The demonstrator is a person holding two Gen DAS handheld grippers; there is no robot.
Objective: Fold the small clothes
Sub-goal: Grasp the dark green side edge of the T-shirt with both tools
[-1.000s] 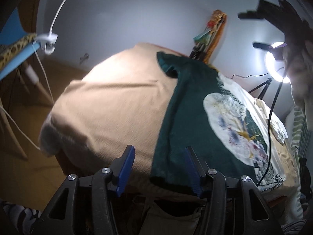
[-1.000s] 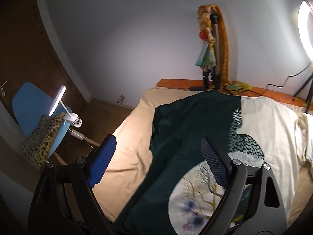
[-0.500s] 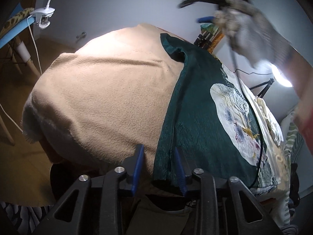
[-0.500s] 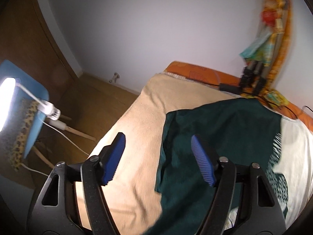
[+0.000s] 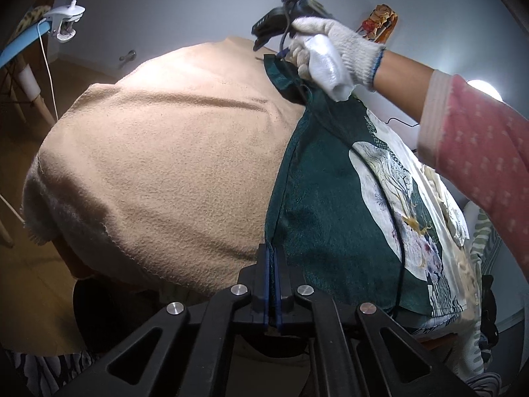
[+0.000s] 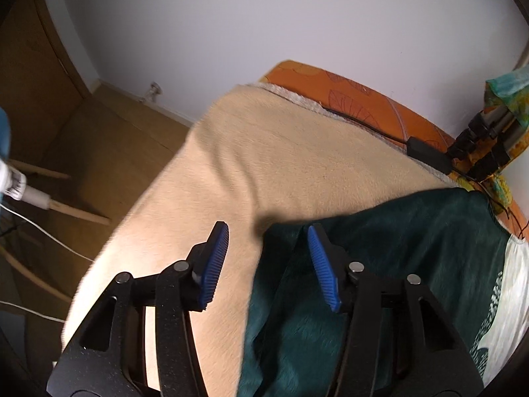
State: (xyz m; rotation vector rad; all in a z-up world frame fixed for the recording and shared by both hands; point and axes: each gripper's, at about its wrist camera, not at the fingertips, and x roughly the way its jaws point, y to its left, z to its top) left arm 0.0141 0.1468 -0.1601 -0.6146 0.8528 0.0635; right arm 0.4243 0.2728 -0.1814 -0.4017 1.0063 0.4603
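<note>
A dark green shirt [image 5: 317,205] with a white printed panel lies flat on a tan blanket [image 5: 165,152]. My left gripper [image 5: 272,258] is shut on the shirt's near left hem corner. My right gripper [image 6: 267,258] is open, its blue pads straddling the shirt's far left sleeve corner [image 6: 284,235]. In the left wrist view the right gripper [image 5: 281,29] shows in a white-gloved hand over that far sleeve.
The blanket [image 6: 264,165] covers a table with an orange cloth [image 6: 347,92] at the far edge. A tripod base [image 6: 482,145] stands at the back right. A blue chair with a clip lamp [image 5: 62,23] stands to the left over wooden floor.
My left gripper has closed on the shirt's hem corner. My right gripper has moved forward and down to the far sleeve corner, still open.
</note>
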